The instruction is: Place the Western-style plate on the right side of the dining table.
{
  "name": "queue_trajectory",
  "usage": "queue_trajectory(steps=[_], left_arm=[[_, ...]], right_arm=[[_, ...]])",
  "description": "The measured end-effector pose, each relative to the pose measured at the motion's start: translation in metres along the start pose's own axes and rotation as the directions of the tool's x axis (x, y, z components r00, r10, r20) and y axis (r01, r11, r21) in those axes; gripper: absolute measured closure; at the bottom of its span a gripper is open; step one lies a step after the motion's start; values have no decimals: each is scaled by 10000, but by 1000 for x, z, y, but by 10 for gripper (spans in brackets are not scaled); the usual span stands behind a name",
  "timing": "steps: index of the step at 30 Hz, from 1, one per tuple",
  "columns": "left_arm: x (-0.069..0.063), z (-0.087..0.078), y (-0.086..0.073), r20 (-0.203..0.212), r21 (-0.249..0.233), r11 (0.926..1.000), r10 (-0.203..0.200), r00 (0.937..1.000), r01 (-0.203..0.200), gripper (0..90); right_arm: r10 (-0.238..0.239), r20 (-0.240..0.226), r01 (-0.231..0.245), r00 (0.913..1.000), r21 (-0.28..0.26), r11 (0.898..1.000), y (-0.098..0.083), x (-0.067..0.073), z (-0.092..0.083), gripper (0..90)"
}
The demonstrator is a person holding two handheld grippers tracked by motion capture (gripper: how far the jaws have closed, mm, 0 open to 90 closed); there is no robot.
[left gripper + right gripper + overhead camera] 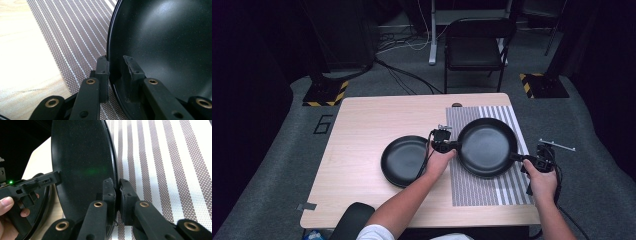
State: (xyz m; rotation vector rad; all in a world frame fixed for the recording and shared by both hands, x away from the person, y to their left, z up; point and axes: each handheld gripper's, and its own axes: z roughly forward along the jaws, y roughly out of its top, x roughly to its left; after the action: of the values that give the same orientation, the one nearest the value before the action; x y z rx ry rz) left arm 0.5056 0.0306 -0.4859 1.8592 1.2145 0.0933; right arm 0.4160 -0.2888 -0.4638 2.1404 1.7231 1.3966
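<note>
Pale wooden table (362,150), striped brown-and-white woven placemat (507,192), round black non-stick pan (487,145) on the mat.

Beside it on bare wood – a second round black dish (404,160). Left gripper (451,146) and right gripper (518,157) both pinched tight on opposite rims of the pan.

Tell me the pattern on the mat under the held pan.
Brown-and-white stripes on the mat, clearest in the right gripper view.

A recording studio or lab: black curtains surround a grey carpet (272,150), hazard-striped stand bases (326,93) flank the far side, loose cables (404,75) trail past a folding chair (474,47) beyond the wooden worktop (362,130).
</note>
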Motion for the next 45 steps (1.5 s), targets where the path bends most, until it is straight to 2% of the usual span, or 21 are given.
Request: queue_trajectory(steps=[16,25,29,34,38,42,45], left_arm=[[1,9,1,-189,310,9994,-121,9997,127,752],[1,12,2,-277,384,9992,-50,9996,61,752],[1,15,2,-299,434,9990,-108,9995,121,751],[1,18,2,-377,620,9981,23,9993,0,747],[0,19,1,-327,682,9977,-24,9995,46,747],[1,22,0,-290,777,9966,-234,9993,256,745],[0,24,0,-326,777,9968,-177,9993,202,739]], right_arm=[[315,49,-315,9995,125,9994,0,-8,9,845],[500,-10,-500,9987,189,9986,1,-14,12,844],[377,7,-377,9993,139,9992,1,-15,13,843],[523,77,-524,9986,233,9984,2,-17,15,842],[519,121,-521,9986,206,9984,2,-19,17,839],[605,198,-608,9980,140,9981,2,-22,18,836],[692,154,-695,9975,170,9974,2,-23,18,833]])
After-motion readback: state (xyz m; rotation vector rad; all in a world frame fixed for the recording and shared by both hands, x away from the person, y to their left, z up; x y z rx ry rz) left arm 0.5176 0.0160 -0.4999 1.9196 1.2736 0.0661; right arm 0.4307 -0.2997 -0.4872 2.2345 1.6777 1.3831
